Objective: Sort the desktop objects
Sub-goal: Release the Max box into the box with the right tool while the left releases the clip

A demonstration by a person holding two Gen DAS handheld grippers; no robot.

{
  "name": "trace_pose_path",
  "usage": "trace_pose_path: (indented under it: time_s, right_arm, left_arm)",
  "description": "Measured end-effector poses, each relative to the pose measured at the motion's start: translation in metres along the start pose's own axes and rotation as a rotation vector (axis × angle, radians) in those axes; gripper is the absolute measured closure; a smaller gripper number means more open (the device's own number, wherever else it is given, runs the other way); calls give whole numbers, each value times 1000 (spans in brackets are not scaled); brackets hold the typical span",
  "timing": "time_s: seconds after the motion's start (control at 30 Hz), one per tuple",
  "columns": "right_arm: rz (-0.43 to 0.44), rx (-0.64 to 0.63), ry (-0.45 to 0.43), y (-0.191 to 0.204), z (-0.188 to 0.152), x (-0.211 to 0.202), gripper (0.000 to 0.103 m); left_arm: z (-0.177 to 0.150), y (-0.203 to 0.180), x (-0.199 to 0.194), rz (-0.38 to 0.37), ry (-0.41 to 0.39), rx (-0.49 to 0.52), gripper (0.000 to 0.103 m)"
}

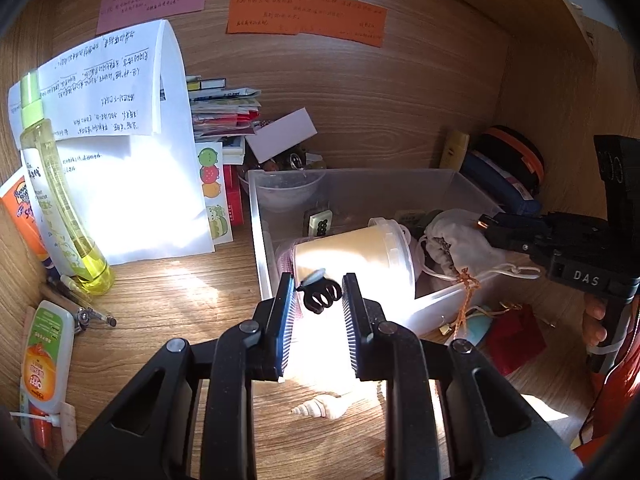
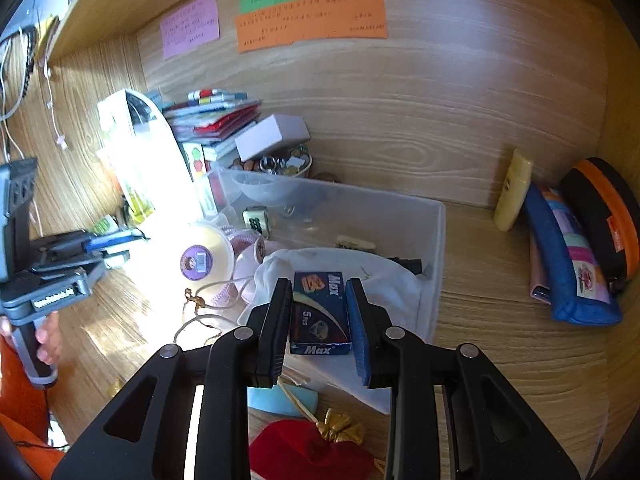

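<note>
My left gripper (image 1: 318, 294) is shut on a small black hair claw clip (image 1: 320, 298), held at its fingertips just over the near wall of the clear plastic bin (image 1: 440, 300). My right gripper (image 2: 319, 308) is shut on a dark blue "Max" box (image 2: 320, 314), held over a white drawstring pouch (image 2: 380, 280) in the bin (image 2: 436, 248). The bin also holds a round cream tub (image 1: 360, 256), a mahjong tile (image 1: 318, 222) and a pink item. The right gripper shows in the left wrist view (image 1: 486, 224) over the pouch (image 1: 464, 240).
A seashell (image 1: 320, 408) lies on the wooden desk below my left gripper. A red pouch (image 2: 308, 448) and a light blue item (image 2: 280, 400) lie in front of the bin. Papers, bottles (image 1: 64, 208), stacked books (image 2: 212, 116) stand left; pencil cases (image 2: 568, 264) lean at right.
</note>
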State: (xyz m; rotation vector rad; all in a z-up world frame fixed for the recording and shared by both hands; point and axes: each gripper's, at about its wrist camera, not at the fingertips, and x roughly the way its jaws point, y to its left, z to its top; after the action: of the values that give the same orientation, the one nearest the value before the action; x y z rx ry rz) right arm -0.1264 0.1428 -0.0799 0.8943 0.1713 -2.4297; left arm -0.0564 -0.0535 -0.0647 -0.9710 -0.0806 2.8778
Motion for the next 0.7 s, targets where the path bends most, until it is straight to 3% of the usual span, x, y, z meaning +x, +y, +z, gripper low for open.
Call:
trace_pose_path:
  time_s: [0.17, 0.33, 0.4, 0.47, 0.53, 0.7]
  right_arm:
    - [-49, -49, 1, 7, -5, 4, 75]
    - [-58, -52, 0, 5, -6, 5, 74]
    - [-70, -53, 2, 6, -6, 5, 68]
    - [-102, -53, 1, 5, -7, 4, 49]
    - [-102, -45, -9, 4, -8, 1, 40]
    - [-101, -44, -41, 6, -10, -13, 26]
  left_arm:
    - [-1, -5, -1, 0, -12, 27, 68]
    - [-1, -6, -3, 0, -17, 32, 63]
    - [-2, -7, -4, -3, -18, 35, 59]
    - [-2, -10, -6, -4, -20, 45, 53]
    - [-2, -13, -9, 2, -27, 58, 48]
    - [-2, -18, -19, 16, -47, 69, 35]
